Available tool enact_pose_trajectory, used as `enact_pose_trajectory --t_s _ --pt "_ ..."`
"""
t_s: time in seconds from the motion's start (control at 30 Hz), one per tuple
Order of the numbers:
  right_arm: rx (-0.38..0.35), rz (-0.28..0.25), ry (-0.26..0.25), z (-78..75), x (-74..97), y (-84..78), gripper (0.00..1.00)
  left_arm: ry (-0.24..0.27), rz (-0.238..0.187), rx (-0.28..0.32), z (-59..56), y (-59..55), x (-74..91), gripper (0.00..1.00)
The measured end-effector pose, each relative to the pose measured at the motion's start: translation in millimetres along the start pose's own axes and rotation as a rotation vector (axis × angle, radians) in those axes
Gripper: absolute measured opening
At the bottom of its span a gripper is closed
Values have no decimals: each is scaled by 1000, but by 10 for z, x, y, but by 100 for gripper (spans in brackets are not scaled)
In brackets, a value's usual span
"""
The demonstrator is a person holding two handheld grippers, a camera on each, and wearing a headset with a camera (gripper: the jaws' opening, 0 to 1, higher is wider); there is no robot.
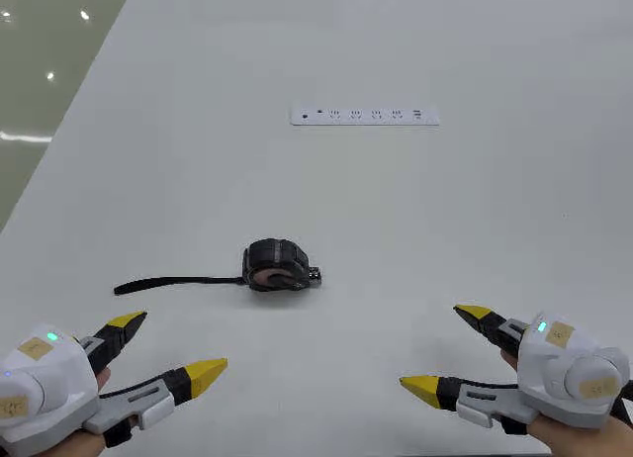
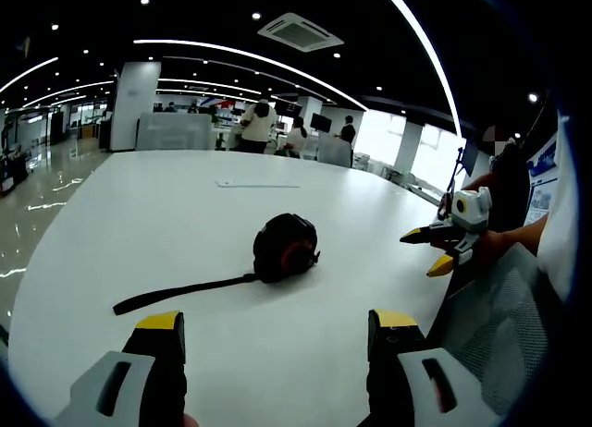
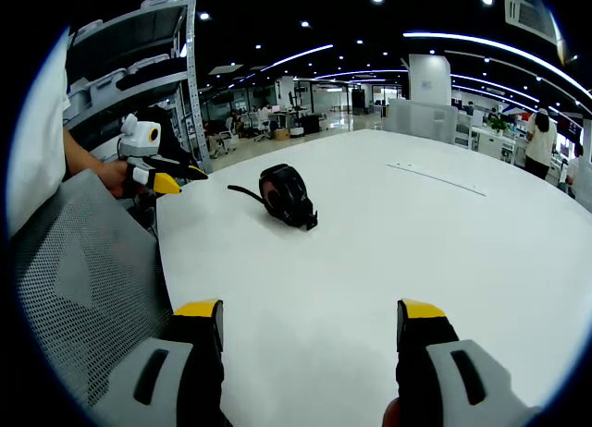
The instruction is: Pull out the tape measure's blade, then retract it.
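Black tape [image 1: 276, 266] sitting untouched mid-table, both grippers wide open

The tape is a chunky black case lying on its side on the white table [image 1: 475, 210], with a reddish-brown round face, the blade hook poking out at its right end, no blade drawn that I can see, and a black strap [image 1: 176, 283] trailing off its left. The left gripper [image 1: 179, 342] hangs near-left of the tape and the right gripper [image 1: 432, 346] near-right. Both have their yellow-tipped fingers spread apart, holding nothing, and both are well clear of the tape. A white power strip [image 1: 364, 116] lies flat well beyond the tape, on its far side.
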State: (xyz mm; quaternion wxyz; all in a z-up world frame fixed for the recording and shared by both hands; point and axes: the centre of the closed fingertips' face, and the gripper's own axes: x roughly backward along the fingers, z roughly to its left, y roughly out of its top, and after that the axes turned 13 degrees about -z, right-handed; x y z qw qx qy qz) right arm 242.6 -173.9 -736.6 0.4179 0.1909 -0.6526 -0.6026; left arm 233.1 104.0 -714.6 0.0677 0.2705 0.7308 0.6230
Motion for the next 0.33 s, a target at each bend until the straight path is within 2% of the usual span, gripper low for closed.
enact_pose_trajectory --t_s 0.33 --pt "-1 0 2 13 -5 5 74 -2 0 2 1 -1 0 78"
